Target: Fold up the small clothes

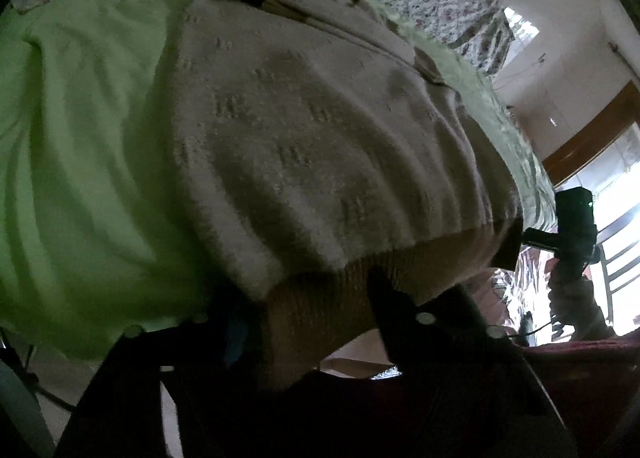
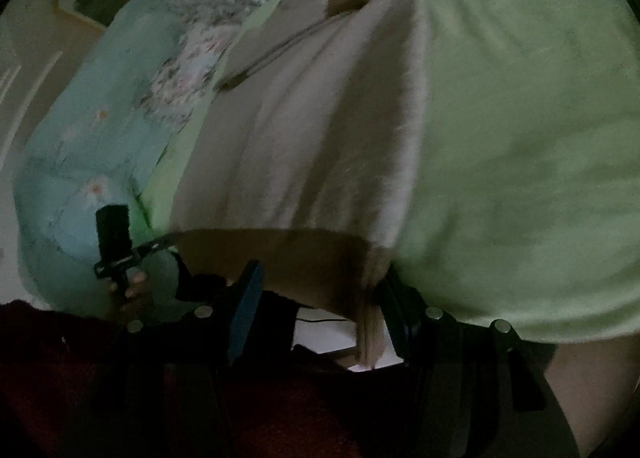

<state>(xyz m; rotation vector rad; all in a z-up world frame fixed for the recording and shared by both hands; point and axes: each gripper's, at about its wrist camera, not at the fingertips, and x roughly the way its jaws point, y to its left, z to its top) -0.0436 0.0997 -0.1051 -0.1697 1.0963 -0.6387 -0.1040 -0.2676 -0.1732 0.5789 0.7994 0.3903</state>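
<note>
With both grippers, left (image 1: 308, 298) and right (image 2: 316, 294), pinching the sweater's (image 1: 320, 130) ribbed hem (image 1: 320, 298), we risk it slipping free and skewing the fold.

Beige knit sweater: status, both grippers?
Left gripper shut on the beige knit sweater's ribbed hem. Right gripper at the hem's other corner, grip unclear. Sweater lies on the green sheet. Nothing in the way.
</note>
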